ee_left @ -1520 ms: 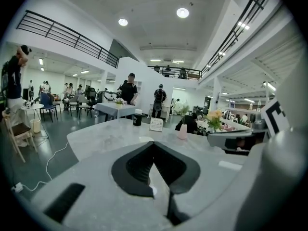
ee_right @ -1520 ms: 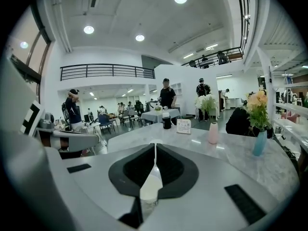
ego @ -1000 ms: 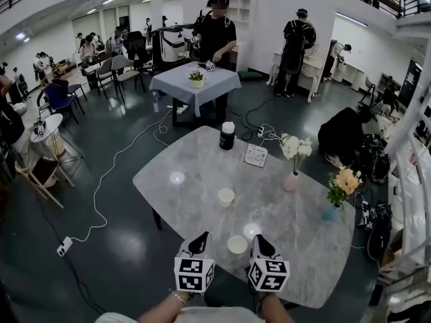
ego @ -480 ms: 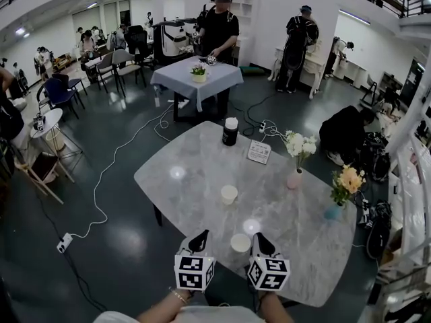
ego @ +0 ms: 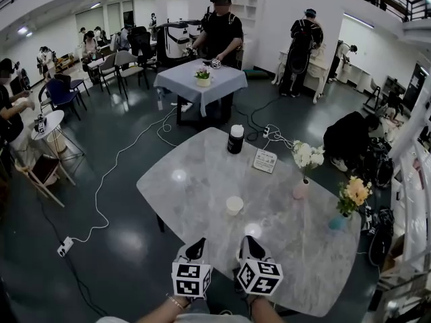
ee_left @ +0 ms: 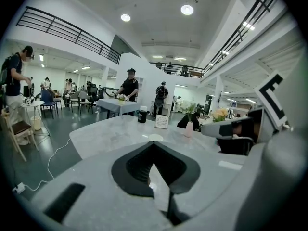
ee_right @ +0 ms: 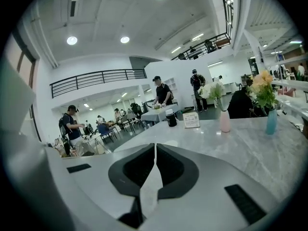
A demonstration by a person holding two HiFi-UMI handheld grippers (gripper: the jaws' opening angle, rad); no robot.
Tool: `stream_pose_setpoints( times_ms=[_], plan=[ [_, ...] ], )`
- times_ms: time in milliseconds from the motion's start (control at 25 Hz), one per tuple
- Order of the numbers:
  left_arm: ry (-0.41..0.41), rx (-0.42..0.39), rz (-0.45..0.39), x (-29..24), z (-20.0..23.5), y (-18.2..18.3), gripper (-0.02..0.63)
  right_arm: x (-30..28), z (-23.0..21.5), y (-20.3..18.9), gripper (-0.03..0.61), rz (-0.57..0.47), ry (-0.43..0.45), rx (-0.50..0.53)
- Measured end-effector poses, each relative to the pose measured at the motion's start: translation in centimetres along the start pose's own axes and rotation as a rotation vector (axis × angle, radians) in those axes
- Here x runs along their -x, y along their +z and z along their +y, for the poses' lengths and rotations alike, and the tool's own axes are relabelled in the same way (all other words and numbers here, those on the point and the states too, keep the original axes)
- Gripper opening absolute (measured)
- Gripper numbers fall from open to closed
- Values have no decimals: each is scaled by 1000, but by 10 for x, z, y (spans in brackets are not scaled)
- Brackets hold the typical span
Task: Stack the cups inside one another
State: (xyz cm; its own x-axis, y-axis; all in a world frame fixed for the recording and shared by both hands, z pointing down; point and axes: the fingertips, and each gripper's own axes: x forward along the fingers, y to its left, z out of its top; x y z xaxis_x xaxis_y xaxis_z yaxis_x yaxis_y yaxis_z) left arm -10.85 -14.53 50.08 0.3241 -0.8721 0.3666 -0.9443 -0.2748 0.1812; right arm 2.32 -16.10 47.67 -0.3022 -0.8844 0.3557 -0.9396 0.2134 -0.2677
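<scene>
The grey marble tabletop (ego: 195, 180) fills the middle of the head view, a rounded slab standing on a dark glossy floor (ego: 114, 234).

Both claws sit over its near edge, side by side and a little apart, each pointing toward the far edge. The left claw (ego: 196, 248) is closed: in the left gripper view its dark jaws meet at the tips with nothing between them. The right claw (ego: 248, 246) is closed too, and the right gripper view shows its jaws pressed together along a thin seam, holding nothing.

Along the right edge stand two vases. A pink vase (ego: 300, 190) with white flowers is about halfway along. A teal vase (ego: 336, 222) with orange flowers stands nearer the near right corner.

A black bottle (ego: 235, 140) with a white lid stands upright at the far edge. A small white card (ego: 265, 160) lies just to its right, toward the middle.

A single white cup (ego: 234, 205) stands upright, mouth up, about the middle of the tabletop. It is beyond both claws and touches neither. In the left gripper view it shows just over the tips of the left claw.
</scene>
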Motion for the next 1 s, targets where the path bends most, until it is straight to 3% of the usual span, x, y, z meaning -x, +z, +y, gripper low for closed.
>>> stream_pose_setpoints(
  times_ms=[400,840,1000],
  plan=[
    [4,-37,54,-42,59,-1,-3,-76,35,-18,15,-27,-115,-59],
    [-65,-57,119,-116,99,-20,-3,-151,2,-59,20,56,-258,-83],
    [-76,-46,133,-135,107,-25,-3,-173,-11,-66,101,79,-303,-75]
  ],
)
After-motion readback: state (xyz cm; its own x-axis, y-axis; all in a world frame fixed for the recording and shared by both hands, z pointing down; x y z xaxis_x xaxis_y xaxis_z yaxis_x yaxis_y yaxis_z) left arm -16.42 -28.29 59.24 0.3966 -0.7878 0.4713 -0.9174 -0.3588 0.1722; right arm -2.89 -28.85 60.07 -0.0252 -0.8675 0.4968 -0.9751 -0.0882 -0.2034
